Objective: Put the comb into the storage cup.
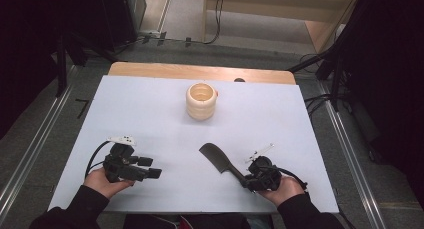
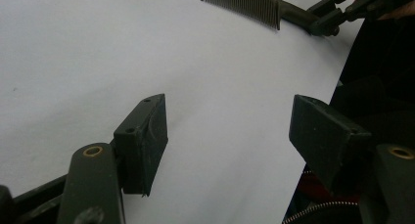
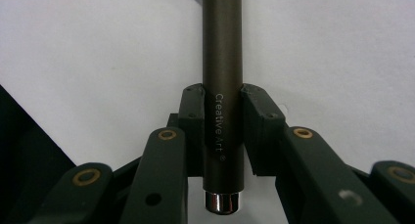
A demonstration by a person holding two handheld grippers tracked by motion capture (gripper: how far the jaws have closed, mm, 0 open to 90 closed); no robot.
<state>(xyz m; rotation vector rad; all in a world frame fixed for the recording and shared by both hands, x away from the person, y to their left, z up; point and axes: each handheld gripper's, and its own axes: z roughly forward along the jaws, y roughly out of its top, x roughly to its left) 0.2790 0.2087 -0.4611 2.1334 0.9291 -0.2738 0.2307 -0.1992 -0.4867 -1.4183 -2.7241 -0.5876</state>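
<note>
A white-topped wooden table [image 1: 150, 109] stands on grey floor [image 1: 30, 139] — dark stands, seemingly, flank it; pale wooden boards [image 1: 280, 9] lie beyond.

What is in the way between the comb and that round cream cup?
Nothing visible. The right gripper is shut on the comb by its handle, and only bare white table lies between the comb and the cream cup farther back. The left gripper sits off to the side, open.

I see a dark brown comb [image 1: 219, 159] with fine even teeth, pale lettering and a silver cap on its handle. The cup [image 1: 201, 101] is cream and ribbed. The surface [image 1: 150, 114] is white with a wooden edge; both grippers' fingers [image 3: 192, 117] are black.
</note>
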